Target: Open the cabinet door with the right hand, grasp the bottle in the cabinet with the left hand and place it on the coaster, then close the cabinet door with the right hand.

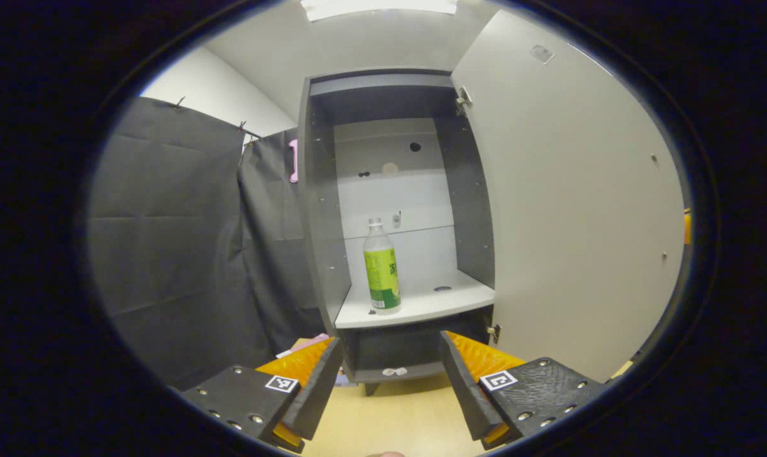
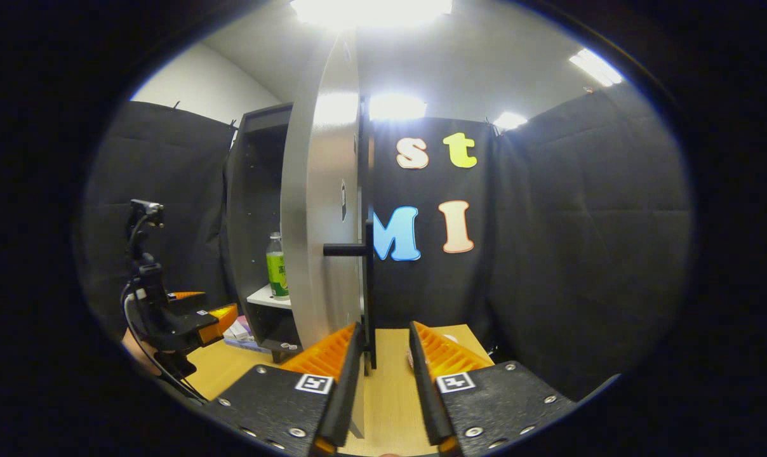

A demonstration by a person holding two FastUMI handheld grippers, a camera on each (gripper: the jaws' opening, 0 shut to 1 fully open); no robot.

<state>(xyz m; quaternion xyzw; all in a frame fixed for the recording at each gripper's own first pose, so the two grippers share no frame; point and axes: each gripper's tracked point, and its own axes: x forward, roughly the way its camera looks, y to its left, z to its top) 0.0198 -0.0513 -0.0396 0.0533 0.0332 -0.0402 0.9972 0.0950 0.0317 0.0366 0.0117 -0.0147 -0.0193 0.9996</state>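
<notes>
A clear bottle (image 1: pixel 381 266) with a green label and white cap stands upright on the left part of the pale shelf (image 1: pixel 440 301) inside the open grey cabinet (image 1: pixel 320 209). My left gripper (image 1: pixel 391 341) is open, low in front of the cabinet and well short of the bottle. The pale door (image 1: pixel 580 209) is swung wide to the right. In the right gripper view the door (image 2: pixel 320 222) stands edge-on with its black bar handle (image 2: pixel 366 254). My right gripper (image 2: pixel 386 330) is open around the handle's lower end. The bottle (image 2: pixel 277 257) and left gripper (image 2: pixel 193 320) show beyond.
The cabinet stands on a light wooden table (image 1: pixel 390 419). Below the shelf is a dark lower compartment (image 1: pixel 396 352). Small flat packets (image 2: pixel 240 331) lie on the table by the cabinet's foot. Black cloth walls (image 1: pixel 167 254) close the booth in on the left and behind.
</notes>
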